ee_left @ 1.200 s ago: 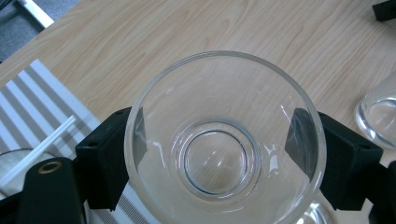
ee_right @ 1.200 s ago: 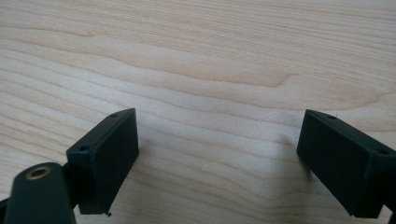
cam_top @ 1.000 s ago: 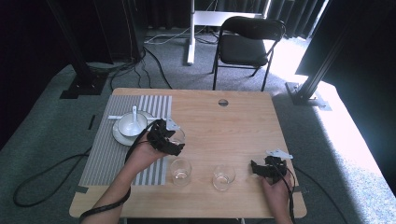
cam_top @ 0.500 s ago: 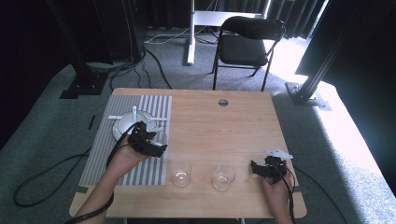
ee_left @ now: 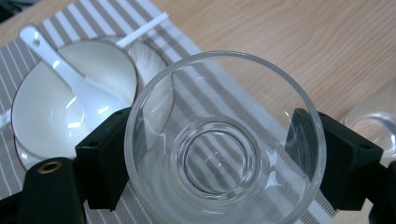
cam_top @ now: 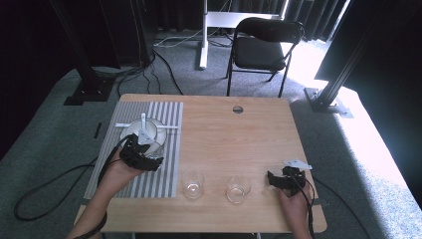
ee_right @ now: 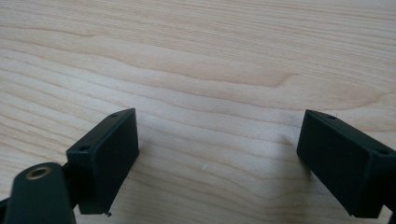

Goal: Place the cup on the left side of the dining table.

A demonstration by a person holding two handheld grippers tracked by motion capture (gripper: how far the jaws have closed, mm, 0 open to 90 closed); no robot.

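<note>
Three glasses are in play. One glass [ee_left: 224, 140] sits clamped between the jaws of the left gripper [cam_top: 142, 157], over the striped mat [cam_top: 159, 174] at the left of the bench [cam_top: 239, 134], just beside the white bowl [ee_left: 70, 107] with its spoon [ee_left: 65, 74]. From the left gripper view I cannot tell whether its base touches the mat or hangs just above it. Two more glasses stand on the bare wood near the front edge, one [cam_top: 192, 184] just off the mat and one [cam_top: 238, 189] further right. The right gripper [cam_top: 278, 180] rests near the front right corner with its jaws spread wide around nothing, only wood grain between them. My judgement is that the work is about a third along: the first glass has reached the mat but is not yet let go, and the other two have yet to be brought over.
</note>
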